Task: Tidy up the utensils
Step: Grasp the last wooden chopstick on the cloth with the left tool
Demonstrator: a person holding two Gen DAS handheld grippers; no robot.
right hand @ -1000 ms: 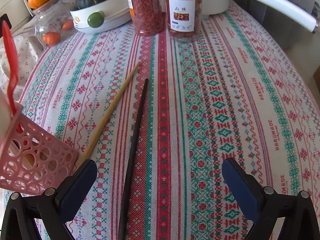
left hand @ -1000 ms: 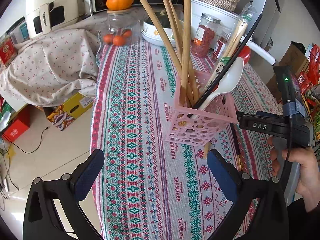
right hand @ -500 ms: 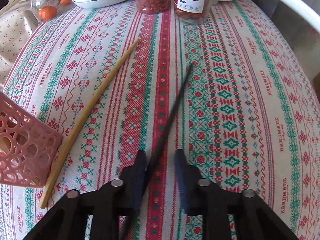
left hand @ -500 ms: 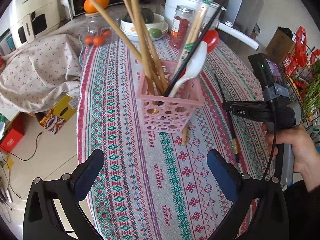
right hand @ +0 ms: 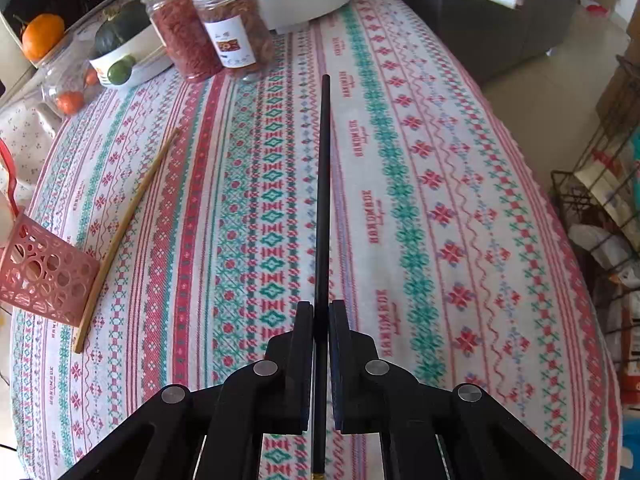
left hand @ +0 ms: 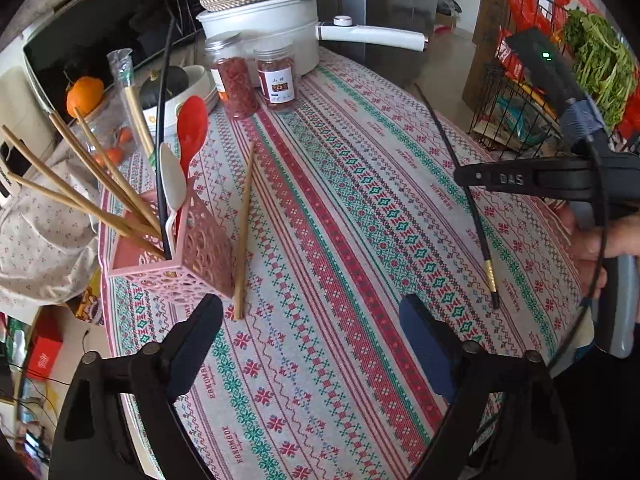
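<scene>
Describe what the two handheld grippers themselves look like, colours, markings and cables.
Both are matte black frames with silver pivot bolts. The left gripper has dark blue finger pads. The right gripper shows white "DAS" lettering, a black cable, a grey handle and a black module with a green light.

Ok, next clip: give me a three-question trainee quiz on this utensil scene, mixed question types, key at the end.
1. True or false: the right gripper is shut on the black chopstick.
2. Multiple choice: the wooden chopstick on the tablecloth lies
A. inside the pink holder
B. right beside the pink holder
C. under the white pot
3. Fill in: the left gripper holds ____ between its fingers.

Key: 1 true; 2 B; 3 nothing (its jaws are closing, with only cloth below them).
</scene>
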